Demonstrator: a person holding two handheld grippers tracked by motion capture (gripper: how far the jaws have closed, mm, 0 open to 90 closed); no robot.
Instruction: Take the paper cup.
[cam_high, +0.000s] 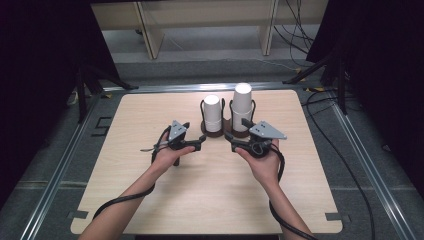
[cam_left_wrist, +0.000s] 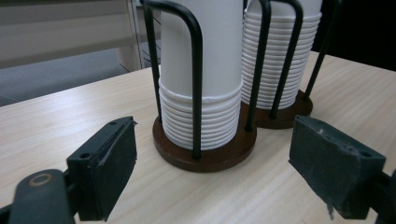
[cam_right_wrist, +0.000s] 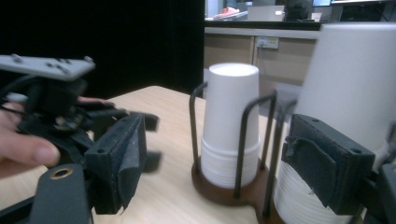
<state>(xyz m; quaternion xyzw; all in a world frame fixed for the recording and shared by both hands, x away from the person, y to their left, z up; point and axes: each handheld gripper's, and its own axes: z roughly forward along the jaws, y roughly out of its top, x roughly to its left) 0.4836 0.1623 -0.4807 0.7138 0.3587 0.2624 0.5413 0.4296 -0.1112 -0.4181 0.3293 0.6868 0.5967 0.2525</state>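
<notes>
Table (cam_high: 150, 200) – light wood, two cup stacks standing side by side at its far centre, each inside a wire holder on a dark round base. Both stacks are upside-down paper cups, long axis vertical. Right stack (cam_high: 242, 106) is taller than the left stack (cam_high: 212, 113); the two bases touch or nearly touch in the left gripper view, can't tell which.

Left gripper (cam_high: 202, 142) sits just near-left of the left stack, jaws spread and empty. In the left gripper view the left stack (cam_left_wrist: 201, 74) is dead ahead between the jaws, a bit beyond the tips, with the base (cam_left_wrist: 205, 149) low in the gap. Right stack (cam_left_wrist: 280, 51) lies behind and to the right there.

Right gripper (cam_high: 231, 138) sits just near of the right stack, jaws also spread, nothing held. In the right gripper view the right stack (cam_right_wrist: 350, 79) is close up against the right-hand jaw – touching or not can't be told – while the left stack (cam_right_wrist: 231, 126) stands farther off, between the jaws. The left gripper (cam_right_wrist: 144, 122) shows blurred at the left of that view.

Key relation: each gripper is nearer its own-side stack, both approaching from the near side, roughly level with the lower cups. Wire uprights (cam_left_wrist: 197, 84) run vertically over the cup walls, so likely any pinch has to land between the wires or above them, and a cup would have to lift straight up along the stack axis. Left looks better lined up.
</notes>
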